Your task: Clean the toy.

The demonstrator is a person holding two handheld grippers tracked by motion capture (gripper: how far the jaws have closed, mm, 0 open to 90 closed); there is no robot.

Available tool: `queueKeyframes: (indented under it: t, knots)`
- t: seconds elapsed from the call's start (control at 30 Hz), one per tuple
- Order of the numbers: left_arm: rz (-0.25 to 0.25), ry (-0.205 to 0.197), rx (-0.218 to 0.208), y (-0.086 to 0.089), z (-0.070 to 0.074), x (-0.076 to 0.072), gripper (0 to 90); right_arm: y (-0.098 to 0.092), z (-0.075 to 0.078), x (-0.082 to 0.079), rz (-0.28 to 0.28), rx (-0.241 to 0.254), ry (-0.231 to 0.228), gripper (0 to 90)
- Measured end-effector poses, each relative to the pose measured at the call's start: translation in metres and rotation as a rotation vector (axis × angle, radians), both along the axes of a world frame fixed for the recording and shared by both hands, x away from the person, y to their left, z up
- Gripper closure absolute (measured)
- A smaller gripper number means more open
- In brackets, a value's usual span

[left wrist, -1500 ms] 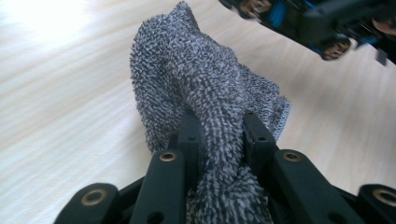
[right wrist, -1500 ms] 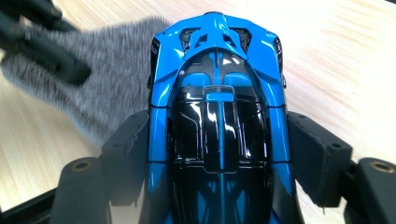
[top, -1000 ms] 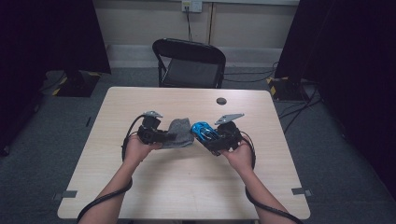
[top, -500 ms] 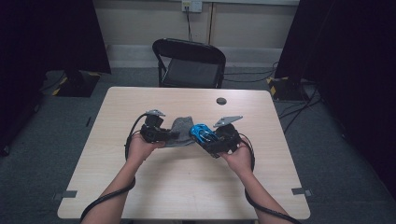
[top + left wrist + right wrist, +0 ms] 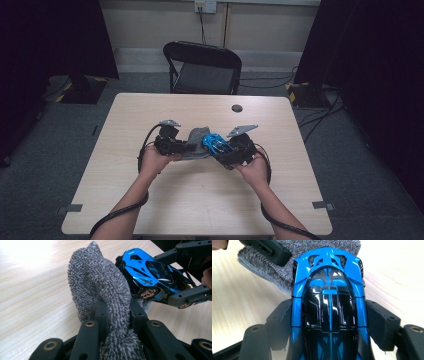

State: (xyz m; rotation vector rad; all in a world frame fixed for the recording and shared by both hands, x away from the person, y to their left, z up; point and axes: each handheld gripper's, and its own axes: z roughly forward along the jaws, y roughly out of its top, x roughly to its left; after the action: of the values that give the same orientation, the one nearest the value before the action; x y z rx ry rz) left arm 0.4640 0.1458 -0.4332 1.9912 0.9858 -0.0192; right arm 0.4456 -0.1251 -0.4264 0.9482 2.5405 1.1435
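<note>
Left gripper point(image 5: 117, 315) clamped tight on a bunched grey microfibre cloth point(image 5: 105, 287), held just above the wooden table point(image 5: 200, 200). Right gripper point(image 5: 329, 322) pinched the blue toy sports car point(image 5: 328, 290) by its sides, nose pressed into the cloth. Mid-table, near the front.
</note>
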Motion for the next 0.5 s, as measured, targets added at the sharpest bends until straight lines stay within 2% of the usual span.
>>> queueKeyframes:
  t: [0.13,0.5]
  knots:
    - [-0.007,0.018,-0.011,-0.0012,-0.002,-0.0004,73.7,0.0005,0.0018,0.0006,-0.001,0.006,-0.001,28.5]
    - [-0.028,0.03,-0.023,-0.0088,-0.0053,-0.0024,73.7,0.0045,0.0087,0.0014,0.003,0.015,-0.01,28.5]
